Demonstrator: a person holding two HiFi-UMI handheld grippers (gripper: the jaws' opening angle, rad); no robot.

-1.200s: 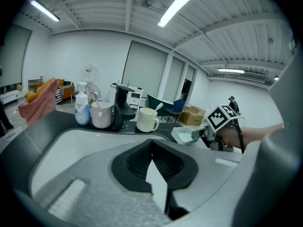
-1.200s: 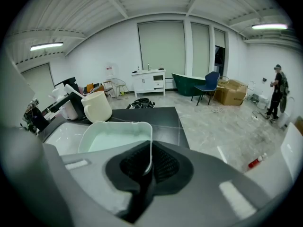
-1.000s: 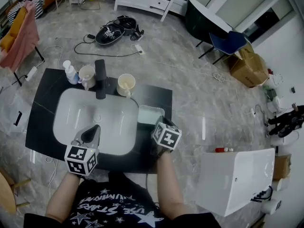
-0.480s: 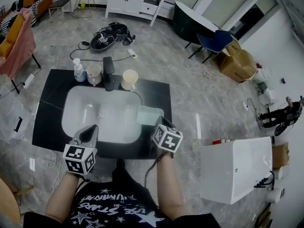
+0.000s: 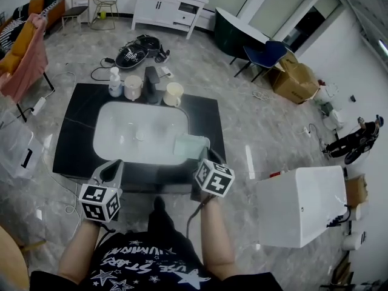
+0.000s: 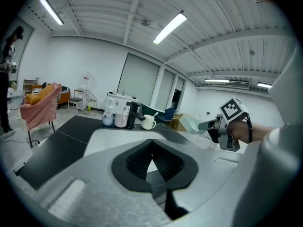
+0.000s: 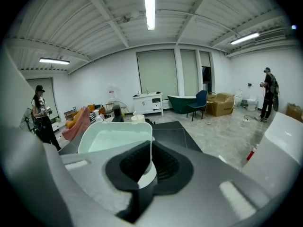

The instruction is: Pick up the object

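Green tray (image 5: 190,145), rim clamped by right gripper (image 5: 202,154), hovers above black counter (image 5: 204,117).

The person wears a black T-shirt (image 5: 148,264) printed with white stars. The grey left tool (image 5: 114,165) and right tool (image 5: 202,156) each bear a black-and-white marker cube (image 5: 100,202).
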